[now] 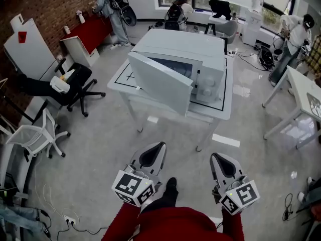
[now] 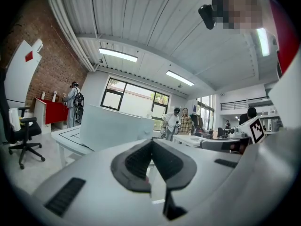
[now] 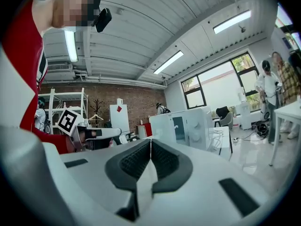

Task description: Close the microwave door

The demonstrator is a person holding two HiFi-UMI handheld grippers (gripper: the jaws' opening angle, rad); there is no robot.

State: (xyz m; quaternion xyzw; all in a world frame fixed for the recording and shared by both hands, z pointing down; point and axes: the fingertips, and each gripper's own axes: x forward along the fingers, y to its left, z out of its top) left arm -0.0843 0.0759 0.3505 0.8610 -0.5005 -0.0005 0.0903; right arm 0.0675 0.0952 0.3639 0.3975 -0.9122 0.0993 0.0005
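Item: boxy white microwave oven [image 1: 203,59] with smooth matte casing and two round knobs on its front panel. It is sitting on top of a white rectangular table [image 1: 223,112] with thin legs and a black outline on its top, in the middle of the room. Its flat white door [image 1: 160,84] with a dark glazed window is standing swung wide open, its free edge pointing toward the person.

Left gripper [image 1: 160,146]: white moulded shell with black ribbed pads. It is hovering near the floor view's bottom, well apart from the oven, with its jaws pressed together on nothing.

Right gripper [image 1: 215,157]: same build, likewise pinched closed and empty, and it is pointing at the table. The person's red sleeves [image 1: 170,224] are showing below both.

Surroundings: a glossy pale grey floor [image 1: 100,139] is reflecting light. A black padded swivel chair [image 1: 75,87] and a white mesh chair [image 1: 35,137] are standing at left before a rough red brick wall [image 1: 45,4].
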